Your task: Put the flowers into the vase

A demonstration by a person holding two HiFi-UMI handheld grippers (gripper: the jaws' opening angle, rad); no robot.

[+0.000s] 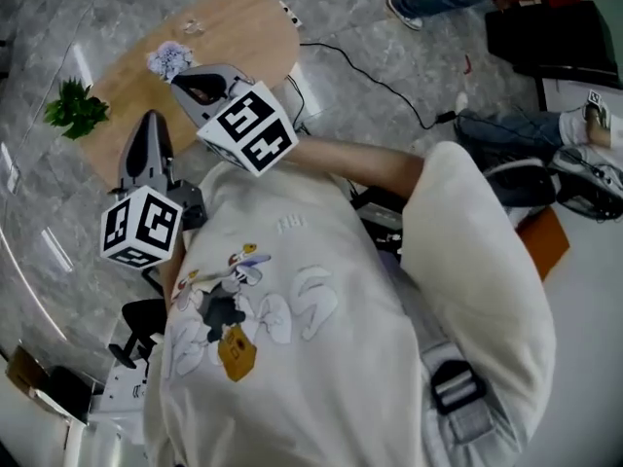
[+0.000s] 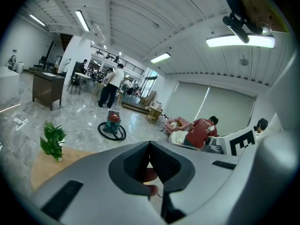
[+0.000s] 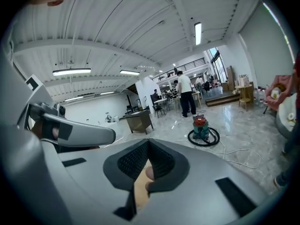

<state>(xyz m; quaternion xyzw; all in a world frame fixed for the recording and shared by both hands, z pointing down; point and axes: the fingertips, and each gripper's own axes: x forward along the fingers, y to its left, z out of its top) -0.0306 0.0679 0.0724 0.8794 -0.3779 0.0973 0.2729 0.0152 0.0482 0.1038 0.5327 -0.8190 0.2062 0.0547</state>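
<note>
A pale purple bunch of flowers lies on the round wooden table at the upper left. A green leafy sprig sits at the table's left edge. Something small and clear stands farther back; I cannot tell whether it is the vase. My right gripper hovers just beside the purple flowers, its jaws shut with nothing between them. My left gripper is held lower left, over the table's near edge, jaws together and empty.
A black cable runs over the marble floor right of the table. A red vacuum cleaner stands on the floor ahead. People stand and sit in the open hall, and a dark desk is far left.
</note>
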